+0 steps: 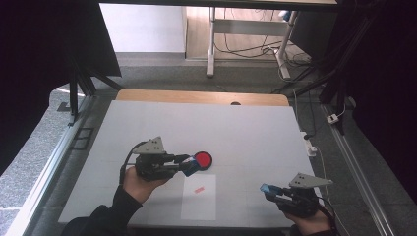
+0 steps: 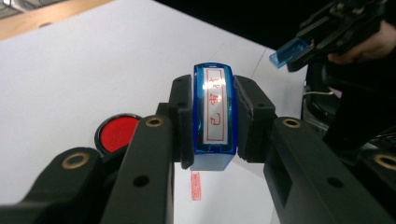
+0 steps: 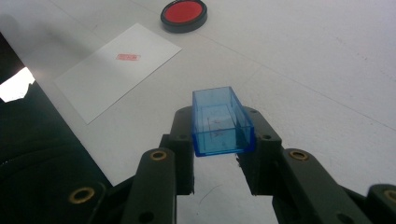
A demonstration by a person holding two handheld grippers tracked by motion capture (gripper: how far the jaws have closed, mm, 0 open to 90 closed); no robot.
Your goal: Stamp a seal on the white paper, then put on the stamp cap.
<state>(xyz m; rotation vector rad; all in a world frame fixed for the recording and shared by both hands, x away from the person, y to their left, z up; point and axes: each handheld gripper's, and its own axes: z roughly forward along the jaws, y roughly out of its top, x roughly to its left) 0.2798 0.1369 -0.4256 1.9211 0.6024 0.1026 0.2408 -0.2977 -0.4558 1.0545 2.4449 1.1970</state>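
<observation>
A blue stamp (image 2: 213,105) with a red-lettered label sits between the jaws of my left gripper (image 2: 213,140), which is shut on it. In the high view this gripper (image 1: 188,165) hovers just left of the round red ink pad (image 1: 203,160). My right gripper (image 3: 219,144) is shut on a clear blue stamp cap (image 3: 219,119), open end toward the camera. It rests near the table's front right (image 1: 268,189). A white paper (image 1: 198,196) with a red stamp mark (image 1: 198,190) lies between the two hands.
The white table top (image 1: 246,128) stretches wide behind the hands, with a wooden edge (image 1: 196,96) at the back. Desk legs and cables stand on the floor beyond. A person's sleeve and hands enter from the bottom.
</observation>
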